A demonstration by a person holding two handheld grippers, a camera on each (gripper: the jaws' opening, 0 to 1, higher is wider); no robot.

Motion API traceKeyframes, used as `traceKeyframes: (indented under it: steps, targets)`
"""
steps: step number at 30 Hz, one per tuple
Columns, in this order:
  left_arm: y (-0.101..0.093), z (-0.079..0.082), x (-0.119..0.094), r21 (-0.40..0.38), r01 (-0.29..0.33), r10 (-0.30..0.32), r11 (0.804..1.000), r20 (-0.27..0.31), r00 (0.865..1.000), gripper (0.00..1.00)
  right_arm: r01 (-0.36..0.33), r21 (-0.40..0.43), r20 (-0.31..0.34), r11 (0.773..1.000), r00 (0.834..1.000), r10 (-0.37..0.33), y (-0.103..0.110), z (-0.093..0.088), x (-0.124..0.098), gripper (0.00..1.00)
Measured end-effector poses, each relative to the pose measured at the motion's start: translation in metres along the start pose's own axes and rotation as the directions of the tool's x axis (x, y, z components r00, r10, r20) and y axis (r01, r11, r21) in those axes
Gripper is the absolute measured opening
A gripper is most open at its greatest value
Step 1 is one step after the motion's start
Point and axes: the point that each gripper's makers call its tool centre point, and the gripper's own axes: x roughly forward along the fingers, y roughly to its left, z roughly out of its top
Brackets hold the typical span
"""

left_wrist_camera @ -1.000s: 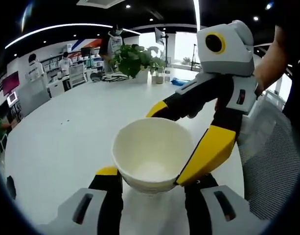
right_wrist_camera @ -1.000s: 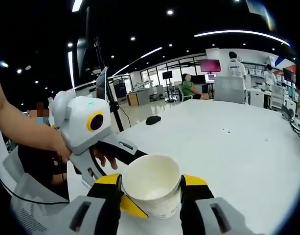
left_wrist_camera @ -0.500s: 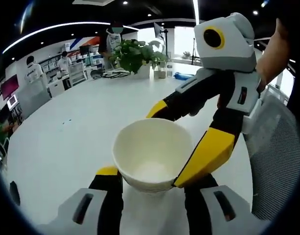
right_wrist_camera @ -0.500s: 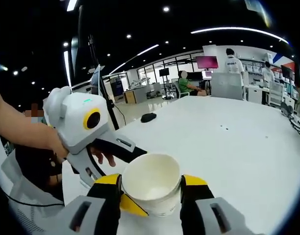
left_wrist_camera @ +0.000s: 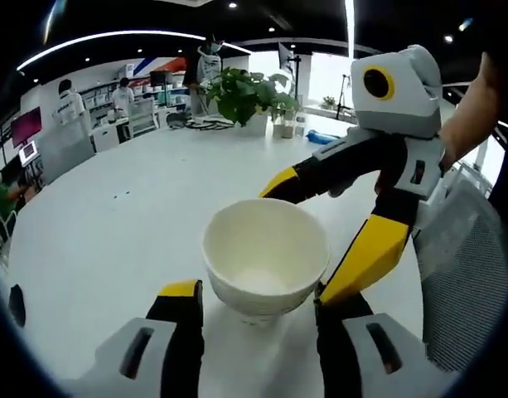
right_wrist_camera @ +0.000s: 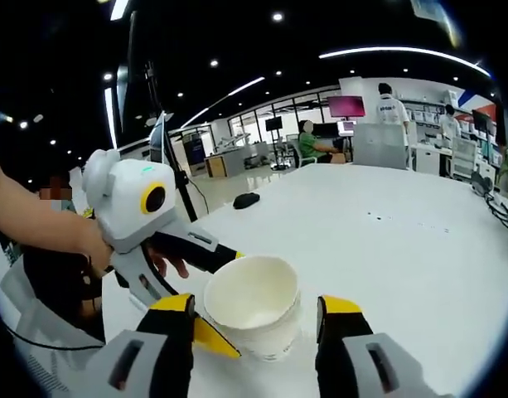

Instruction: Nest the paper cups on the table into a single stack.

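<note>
Open-plan office w/ ceiling strip lights, people and desks at the far edge, big round white table up front.

Left gripper view: potted plant near the table's far side, grey mesh chair back at right. White paper cup stack stands on the table, mouth up; faint ridges low on its wall suggest several cups already nested, count unclear. Left gripper has its yellow-tipped jaws spread either side of the cup. Left jaw shows a gap to the wall; right jaw hidden behind the other tool's finger, so contact there can't be told. Looks like it holds nothing. Right gripper reaches in from the right, one finger behind the cup, the other down its near-right side, straddling but spread wide. Prob. both tools bracket the stack to keep it upright while letting go.

Right gripper view: same cup stack between this tool's jaws, clear gaps both sides, so wide open and gripping nothing. Left gripper comes in from the left, held by a person's hand; one dark finger passes behind the cup, a yellow tip by its base. Small dark object far off on the table, too small to ID. No loose cups seen, so the stack seems done or nearly
</note>
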Motion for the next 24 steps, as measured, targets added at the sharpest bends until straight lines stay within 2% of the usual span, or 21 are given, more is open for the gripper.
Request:
traceKeyframes:
  steps: [2,12,17,21,24]
  targets:
    - [0.003,-0.002,-0.001,-0.005,-0.005,0.005,1.000,0.004,1.000,0.54,0.003,-0.003,0.001,1.000,1.000,-0.003,0.000,-0.002,-0.004,0.61]
    - [-0.017,-0.011,-0.029,-0.029,-0.029,0.030,0.999,0.032,0.999,0.61,0.013,-0.011,0.014,1.000,1.000,-0.013,0.004,-0.016,-0.035,0.70]
    - [-0.025,-0.014,-0.049,-0.052,-0.075,0.077,0.996,0.052,0.996,0.67,0.028,-0.015,0.022,0.999,0.999,-0.028,0.005,-0.027,-0.054,0.74]
    - [-0.032,-0.011,-0.066,-0.068,-0.123,0.130,0.990,0.108,0.986,0.71,0.047,-0.018,0.048,0.999,0.998,-0.046,0.009,-0.032,-0.070,0.79]
    - [-0.040,-0.014,-0.075,-0.072,-0.149,0.157,0.986,0.119,0.980,0.73,0.056,-0.039,0.046,0.998,0.997,-0.054,0.008,-0.039,-0.081,0.80]
